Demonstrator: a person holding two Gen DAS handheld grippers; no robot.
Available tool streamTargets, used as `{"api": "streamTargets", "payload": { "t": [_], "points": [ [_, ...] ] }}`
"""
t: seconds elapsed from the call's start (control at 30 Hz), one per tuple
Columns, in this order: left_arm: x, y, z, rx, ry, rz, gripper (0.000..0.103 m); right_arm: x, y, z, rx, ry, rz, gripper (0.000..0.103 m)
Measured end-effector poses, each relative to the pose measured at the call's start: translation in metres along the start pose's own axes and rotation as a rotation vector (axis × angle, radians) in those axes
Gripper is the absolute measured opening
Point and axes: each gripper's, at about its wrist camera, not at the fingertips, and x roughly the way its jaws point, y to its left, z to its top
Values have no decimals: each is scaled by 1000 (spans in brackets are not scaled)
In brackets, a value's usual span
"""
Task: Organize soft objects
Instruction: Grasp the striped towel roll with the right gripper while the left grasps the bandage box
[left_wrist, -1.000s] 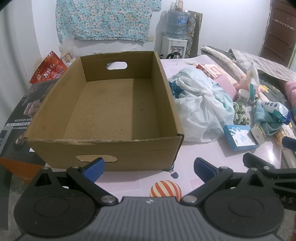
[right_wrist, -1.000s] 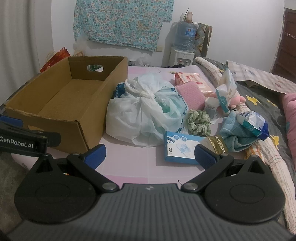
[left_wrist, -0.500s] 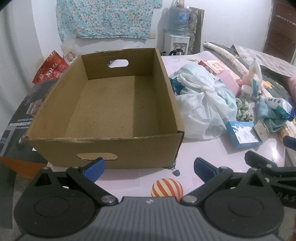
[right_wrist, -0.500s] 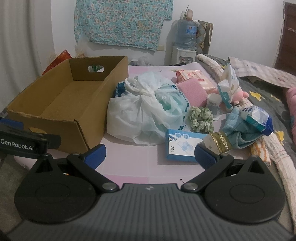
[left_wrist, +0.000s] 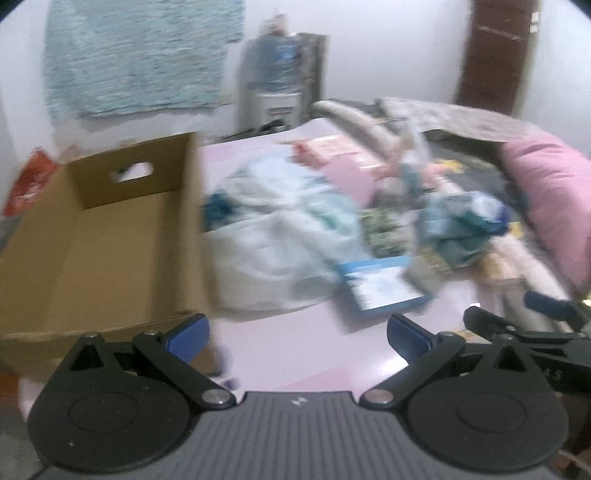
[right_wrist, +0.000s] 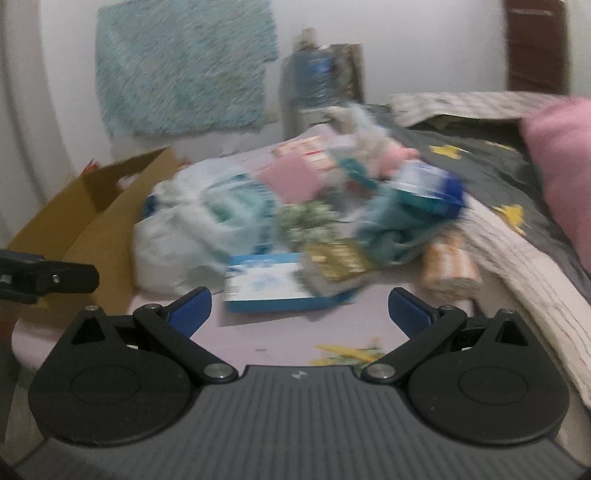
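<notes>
I am holding the left gripper (left_wrist: 297, 332) and right gripper (right_wrist: 299, 308) spread wide, both empty, above the table (right_wrist: 295, 336). Soft items are lying right of the cardboard box (left_wrist: 110, 236): white bag (right_wrist: 192, 240), green scrunchie (right_wrist: 306, 221).

One open brown cardboard box (left_wrist: 110, 236) sits left. One tied white plastic bag (right_wrist: 192, 236), one flat blue-and-white carton (right_wrist: 266, 288) and one green patterned scrunchie (right_wrist: 310, 221) lie right of it; one pink pillow (left_wrist: 550, 206) lies far right.

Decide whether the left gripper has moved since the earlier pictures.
Yes. The left gripper has swung right: the box, earlier centred in its view, now sits at the left, and the white bag lies ahead.
</notes>
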Motion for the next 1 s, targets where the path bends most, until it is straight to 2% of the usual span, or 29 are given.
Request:
{"api": "streamTargets", "payload": {
  "t": [0.1, 0.2, 0.3, 0.37, 0.5, 0.63, 0.8, 0.87, 1.0],
  "points": [
    [16, -24, -1, 27, -13, -65, 101, -1, -40, -6, 72, -20, -17, 102],
    [34, -46, -1, 75, -12, -91, 94, 0, -73, -10, 149, -31, -3, 102],
    [57, -61, 1, 92, 18, -97, 76, 6, -92, -13, 209, -34, 40, 102],
    [72, -64, 6, 78, 38, -96, 59, 13, -100, -16, 241, -20, 84, 101],
    [92, -64, 24, 42, 9, -21, 47, 31, -101, -21, 272, 22, 142, 94],
    [112, -73, 46, 76, -34, 93, 33, 45, -95, -25, 282, 53, 184, 87],
    [145, -86, 59, 137, 11, 107, 21, 65, -81, -24, 282, 91, 271, 75],
    [157, -90, 60, 153, 44, 110, 9, 74, -75, -24, 280, 114, 310, 74],
    [175, -92, 61, 181, 74, 118, 9, 87, -65, -25, 282, 145, 363, 74]
  ]
}}
